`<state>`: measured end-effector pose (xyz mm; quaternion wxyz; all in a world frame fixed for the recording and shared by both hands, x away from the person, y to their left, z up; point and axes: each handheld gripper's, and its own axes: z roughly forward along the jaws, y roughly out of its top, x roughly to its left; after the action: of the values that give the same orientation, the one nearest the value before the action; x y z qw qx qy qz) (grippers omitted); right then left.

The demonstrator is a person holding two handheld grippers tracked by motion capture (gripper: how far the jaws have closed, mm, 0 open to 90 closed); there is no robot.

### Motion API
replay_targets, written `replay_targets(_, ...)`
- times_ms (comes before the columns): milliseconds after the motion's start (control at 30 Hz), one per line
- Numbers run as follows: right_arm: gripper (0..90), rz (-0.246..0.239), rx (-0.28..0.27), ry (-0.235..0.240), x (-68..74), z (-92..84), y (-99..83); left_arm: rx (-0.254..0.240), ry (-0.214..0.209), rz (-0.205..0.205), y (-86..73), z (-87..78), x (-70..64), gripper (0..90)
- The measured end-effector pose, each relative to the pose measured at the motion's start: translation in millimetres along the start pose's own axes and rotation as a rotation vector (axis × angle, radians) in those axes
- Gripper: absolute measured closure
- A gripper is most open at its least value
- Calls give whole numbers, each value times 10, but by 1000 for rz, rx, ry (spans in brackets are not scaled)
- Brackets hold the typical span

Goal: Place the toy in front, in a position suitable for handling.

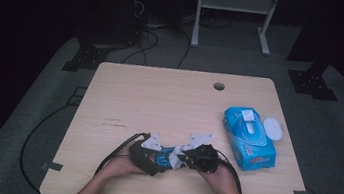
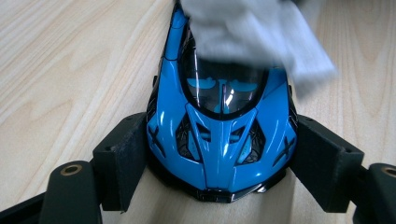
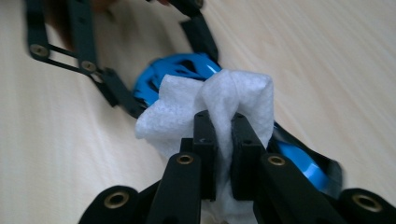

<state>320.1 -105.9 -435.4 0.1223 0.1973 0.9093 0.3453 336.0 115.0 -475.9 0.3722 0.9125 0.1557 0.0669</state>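
Note:
A glossy blue toy car (image 2: 219, 135) lies on the wooden table (image 1: 169, 101) near its front edge. My left gripper (image 2: 223, 156) is shut on the car, one black pad against each flank. My right gripper (image 3: 223, 140) is shut on a folded white wipe (image 3: 233, 93). The wipe rests on the car's (image 3: 177, 70) roof, where it covers the far part of the body (image 2: 252, 32). In the high view the left gripper (image 1: 158, 158) and the right gripper (image 1: 181, 158) meet tip to tip over the car (image 1: 166, 157), each held by a hand.
A blue pack of wet wipes (image 1: 250, 137) lies to the right with its white lid (image 1: 273, 128) flipped open. A cable hole (image 1: 219, 86) sits near the table's far edge. Cables trail from both grippers and across the floor behind.

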Motion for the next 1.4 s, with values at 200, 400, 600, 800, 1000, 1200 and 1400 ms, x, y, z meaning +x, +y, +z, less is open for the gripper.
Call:
replay_targets(200,823,-39,-12,48,97,126,108,9,-1,10,9,5,0,243)
replay_targets(400,823,-1,-31,189,86,335,202,-9,-3,-8,-24,-12,1,239)
replay_targets(600,824,42,-42,197,5,279,153,-4,-7,-7,-21,-16,10,237)
replay_targets(800,824,11,-32,205,100,457,295,-4,-8,-8,-28,-22,11,239)
replay_targets(1000,826,127,-66,149,-119,376,222,-4,-8,-3,-13,-5,11,239)
replay_targets(1200,825,85,-36,131,0,499,337,-8,-10,-9,-32,-23,12,239)
replay_targets(1400,827,155,-32,77,-168,372,252,-2,2,-3,-3,2,-1,240)
